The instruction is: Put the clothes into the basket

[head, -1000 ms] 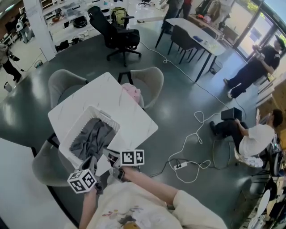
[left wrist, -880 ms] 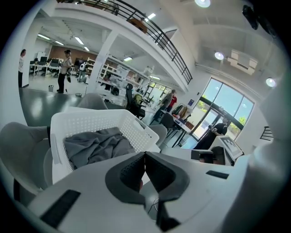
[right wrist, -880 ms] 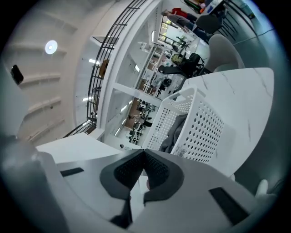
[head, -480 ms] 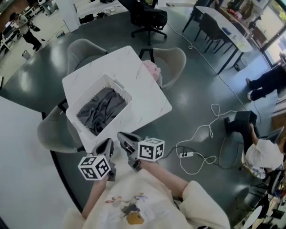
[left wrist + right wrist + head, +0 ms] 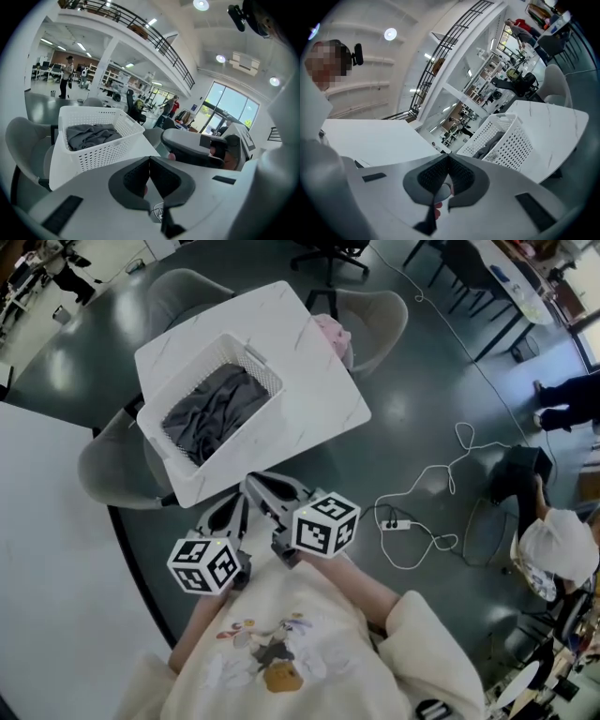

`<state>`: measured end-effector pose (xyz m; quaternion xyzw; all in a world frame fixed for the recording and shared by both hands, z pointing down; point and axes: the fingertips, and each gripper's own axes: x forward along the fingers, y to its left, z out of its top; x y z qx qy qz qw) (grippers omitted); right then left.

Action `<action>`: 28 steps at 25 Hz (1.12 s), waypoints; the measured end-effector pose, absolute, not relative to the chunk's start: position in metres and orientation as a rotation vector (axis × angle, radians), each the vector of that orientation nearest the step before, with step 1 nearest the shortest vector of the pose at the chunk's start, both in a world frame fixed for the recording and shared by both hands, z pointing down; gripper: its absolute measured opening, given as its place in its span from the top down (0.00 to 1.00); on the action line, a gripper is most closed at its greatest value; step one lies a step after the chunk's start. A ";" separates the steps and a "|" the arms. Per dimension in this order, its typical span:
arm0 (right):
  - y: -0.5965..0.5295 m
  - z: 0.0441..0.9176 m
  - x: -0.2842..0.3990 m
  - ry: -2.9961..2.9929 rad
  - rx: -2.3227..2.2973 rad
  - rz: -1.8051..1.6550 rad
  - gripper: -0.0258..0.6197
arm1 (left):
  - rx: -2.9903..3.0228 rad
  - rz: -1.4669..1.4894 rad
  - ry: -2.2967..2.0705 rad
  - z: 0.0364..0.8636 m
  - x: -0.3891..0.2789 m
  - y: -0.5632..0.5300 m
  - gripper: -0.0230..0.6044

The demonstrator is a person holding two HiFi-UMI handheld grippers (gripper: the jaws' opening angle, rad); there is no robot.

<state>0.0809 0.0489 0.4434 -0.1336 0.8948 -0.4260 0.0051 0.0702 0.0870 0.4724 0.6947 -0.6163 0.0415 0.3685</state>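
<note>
Down by the person's chest, just off the near edge of the table, both grippers sit low and close to each other. The left gripper has its jaws pressed fully together, and its own view shows the pads meeting in one seam with nothing caught in them. Same deal for the right gripper: jaws closed tight, holding nothing, tips pointing toward the table.

Some stuff is hard to read. A pink cloth lies on the grey chair at the table's far side, and the tabletop cuts part of it off, so I can't tell what garment it is. Another chair on the left is mostly tucked under the table. In the right gripper view only a sliver of grey fabric shows over the basket's rim.

Around it all, a white cable loops over the dark floor to a power strip, and a person sits off to the right, partly cropped.

The white basket stands on the table's near-left part, and the grey clothes are bunched inside, covering its bottom.
</note>
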 end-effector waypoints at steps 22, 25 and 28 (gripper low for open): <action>0.064 0.431 0.100 2.906 -0.596 -1.072 0.95 | 1.867 0.060 -1.640 0.452 0.079 0.088 0.95; 0.064 0.436 0.104 2.896 -0.604 -1.092 0.95 | 1.867 0.068 -1.641 0.453 0.082 0.088 0.95; 0.062 0.436 0.106 2.900 -0.612 -1.080 0.95 | 1.872 0.070 -1.645 0.452 0.083 0.086 0.95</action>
